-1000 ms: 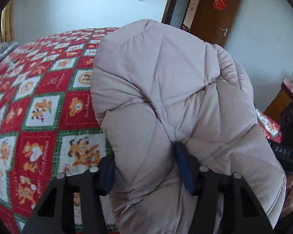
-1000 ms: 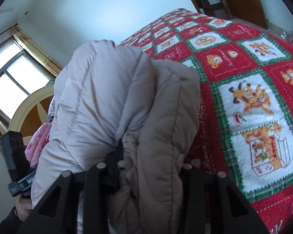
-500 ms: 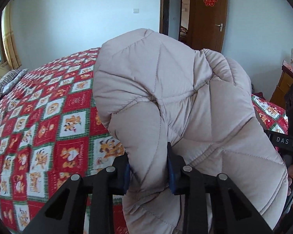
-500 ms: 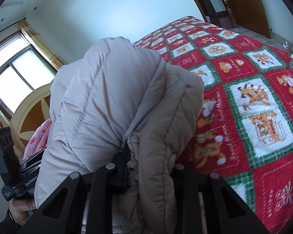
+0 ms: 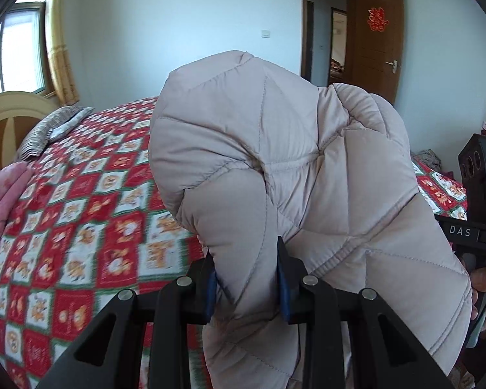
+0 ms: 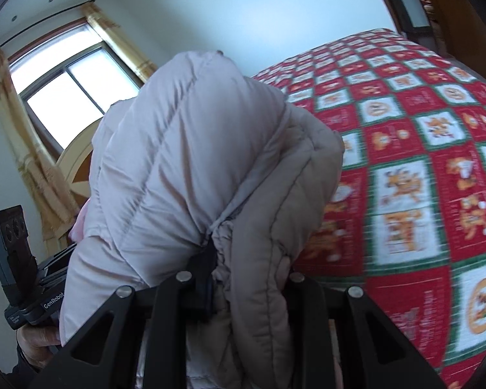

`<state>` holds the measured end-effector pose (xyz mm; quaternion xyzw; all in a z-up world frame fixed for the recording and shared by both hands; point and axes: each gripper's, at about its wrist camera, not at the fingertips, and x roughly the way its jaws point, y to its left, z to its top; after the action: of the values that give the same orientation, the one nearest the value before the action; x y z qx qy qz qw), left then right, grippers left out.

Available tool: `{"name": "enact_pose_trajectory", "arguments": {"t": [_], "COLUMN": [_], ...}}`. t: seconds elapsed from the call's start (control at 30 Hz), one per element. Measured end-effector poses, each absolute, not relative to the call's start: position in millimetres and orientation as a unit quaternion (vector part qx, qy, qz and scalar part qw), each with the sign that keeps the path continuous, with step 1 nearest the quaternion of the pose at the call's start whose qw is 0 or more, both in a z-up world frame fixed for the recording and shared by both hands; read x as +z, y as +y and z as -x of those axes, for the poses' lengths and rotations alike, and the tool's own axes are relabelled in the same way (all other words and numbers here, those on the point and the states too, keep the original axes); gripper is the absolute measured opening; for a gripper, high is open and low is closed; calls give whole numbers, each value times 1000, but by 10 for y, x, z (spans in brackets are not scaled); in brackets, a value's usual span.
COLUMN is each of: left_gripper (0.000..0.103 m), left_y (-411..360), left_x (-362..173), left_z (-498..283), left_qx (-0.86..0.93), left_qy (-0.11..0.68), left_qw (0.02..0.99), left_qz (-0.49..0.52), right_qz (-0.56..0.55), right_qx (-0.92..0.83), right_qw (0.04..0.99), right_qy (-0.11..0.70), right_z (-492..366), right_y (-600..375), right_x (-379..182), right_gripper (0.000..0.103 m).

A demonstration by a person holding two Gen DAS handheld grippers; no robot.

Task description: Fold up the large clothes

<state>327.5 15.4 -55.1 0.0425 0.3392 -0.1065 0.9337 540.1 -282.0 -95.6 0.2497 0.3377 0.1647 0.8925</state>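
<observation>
While clamped between both grippers, held up above the bed (image 5: pixel 81 214), clear of its bedspread: a pale beige quilted puffer jacket (image 5: pixel 275 168), bunched and puffed in front of each camera. Left gripper (image 5: pixel 246 278) closed on a thick fold of the jacket, blue pads pressed into the fabric on either side. Right gripper (image 6: pixel 248 275) likewise closed on the jacket (image 6: pixel 204 168), here around a padded edge with a seam running down between the fingers (the right-hand finger mostly buried under the padding). Seen at the right edge of the left wrist view: the other handheld unit, black, marked "DAS", partly behind the hanging fabric. Seen at the lower left of the right wrist view: the left unit, gripped by a hand (image 6: pixel 39 337).

Below and behind the jacket, a red, green and white patchwork bedspread (image 6: pixel 421 168) with cartoon bear panels, spread flat over the bed. At the head end, a striped pillow (image 5: pixel 48 129) and a pink folded blanket (image 5: pixel 0 201) beside a cream headboard (image 5: pixel 13 110). Beyond, a window (image 6: pixel 71 90) with yellow curtains, and an open brown door (image 5: pixel 376 39) carrying a red paper ornament.
</observation>
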Motion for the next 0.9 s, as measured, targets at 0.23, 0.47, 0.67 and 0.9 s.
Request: {"name": "enact_pose_trajectory", "arguments": {"t": [0.23,0.47,0.67,0.9], "left_gripper": [31,31,31,31], "left_y": [864,1480,1850,2145], "left_x": [-489,-577,-751,-943], "left_z": [-2947,-2719,-2604,-2565], "left_qx": [-57,-12,15,28], "left_qy": [335,338,350,360], "left_qw": [940,941,937,932], "left_qz": [-31,-11,5,28], "right_qz": [-230,-207,-185,-171], "right_qx": [226,270,293,301], "right_qw": [879,865,854,847], "right_qy": [350,368,388,403], "right_z": [-5744,-6084,-6235,-6336], "right_y": [-2193,-1697,-1316,-1101], "right_x": [-872,-856,-936,-1034], "right_gripper": [27,26,26,26]}}
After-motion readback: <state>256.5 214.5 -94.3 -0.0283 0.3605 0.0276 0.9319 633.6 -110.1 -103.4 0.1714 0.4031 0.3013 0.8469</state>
